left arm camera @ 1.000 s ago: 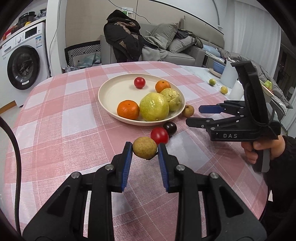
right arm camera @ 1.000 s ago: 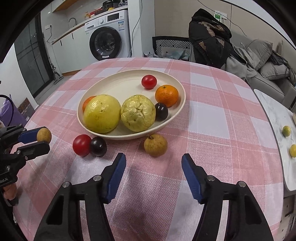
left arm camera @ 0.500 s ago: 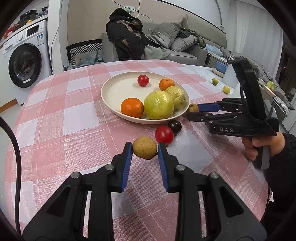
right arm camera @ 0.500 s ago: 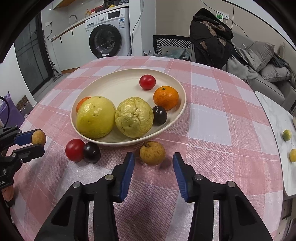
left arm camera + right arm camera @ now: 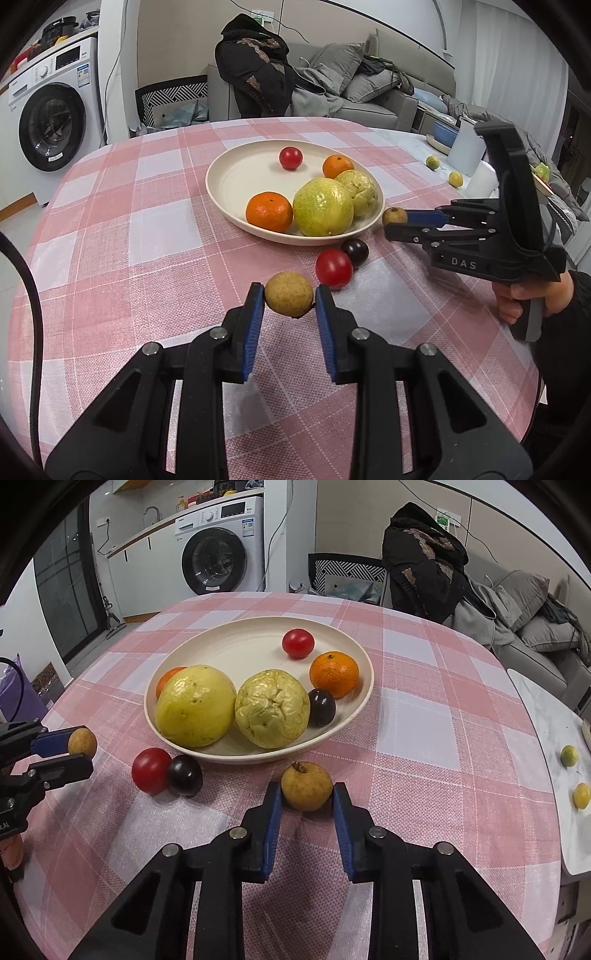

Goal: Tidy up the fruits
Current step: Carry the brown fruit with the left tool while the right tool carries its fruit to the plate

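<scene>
My left gripper (image 5: 289,297) is shut on a small brown fruit (image 5: 289,299) and holds it above the pink checked cloth, short of the cream plate (image 5: 229,192). My right gripper (image 5: 306,794) has closed around a second small brown fruit (image 5: 306,785) that rests on the cloth just in front of the plate (image 5: 354,657); its pads touch the fruit's sides. The plate holds two big yellow-green fruits, two oranges, a red tomato and a dark plum. A red tomato (image 5: 151,770) and a dark plum (image 5: 185,774) lie on the cloth beside the plate.
The round table's edge curves close on the near and left sides. A white side table (image 5: 554,760) with two small green-yellow fruits stands to the right. A washing machine, a chair with a black jacket and a sofa stand behind.
My right gripper has moved forward to the brown fruit by the plate and its jaws have narrowed from wide open onto the fruit. My left gripper has kept hold of its fruit.
</scene>
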`<state>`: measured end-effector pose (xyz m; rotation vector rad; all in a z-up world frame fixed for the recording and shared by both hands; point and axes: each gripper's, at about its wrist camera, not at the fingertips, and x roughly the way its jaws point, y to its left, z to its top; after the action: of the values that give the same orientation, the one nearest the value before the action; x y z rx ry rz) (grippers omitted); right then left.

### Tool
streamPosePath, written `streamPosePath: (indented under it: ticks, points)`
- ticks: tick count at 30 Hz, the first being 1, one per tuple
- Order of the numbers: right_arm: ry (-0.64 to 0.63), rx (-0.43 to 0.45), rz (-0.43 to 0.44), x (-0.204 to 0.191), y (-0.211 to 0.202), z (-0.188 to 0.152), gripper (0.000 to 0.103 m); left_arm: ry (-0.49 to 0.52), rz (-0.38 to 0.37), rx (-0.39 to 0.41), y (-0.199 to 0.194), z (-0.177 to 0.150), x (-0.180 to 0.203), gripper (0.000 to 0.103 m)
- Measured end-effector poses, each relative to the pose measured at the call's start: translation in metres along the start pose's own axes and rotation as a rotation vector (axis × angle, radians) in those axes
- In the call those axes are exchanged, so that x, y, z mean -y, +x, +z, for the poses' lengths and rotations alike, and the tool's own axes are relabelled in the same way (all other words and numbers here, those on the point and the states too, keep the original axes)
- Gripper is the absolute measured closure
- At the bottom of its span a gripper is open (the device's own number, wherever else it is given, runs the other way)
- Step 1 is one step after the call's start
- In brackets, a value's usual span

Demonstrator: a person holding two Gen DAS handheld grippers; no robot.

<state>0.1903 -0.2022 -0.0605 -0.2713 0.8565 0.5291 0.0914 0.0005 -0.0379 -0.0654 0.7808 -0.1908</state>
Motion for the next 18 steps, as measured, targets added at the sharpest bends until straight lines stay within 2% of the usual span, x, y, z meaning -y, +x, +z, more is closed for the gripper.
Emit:
streamPosePath:
  ticks: [10, 16, 18]
  points:
    - [0.016, 0.057, 0.02, -0.002, -0.019, -0.001, 0.075, -0.027, 0.015, 0.036, -0.007, 0.006, -0.007, 0.077]
    - [0.057, 0.135, 0.077, 0.002, -0.034, 0.001, 0.075, -0.034, 0.023, 0.044, -0.007, 0.01, -0.011, 0.077]
    - [0.06, 0.158, 0.072, 0.002, -0.039, 0.003, 0.075, -0.034, 0.027, 0.049, -0.007, 0.012, -0.012, 0.077]
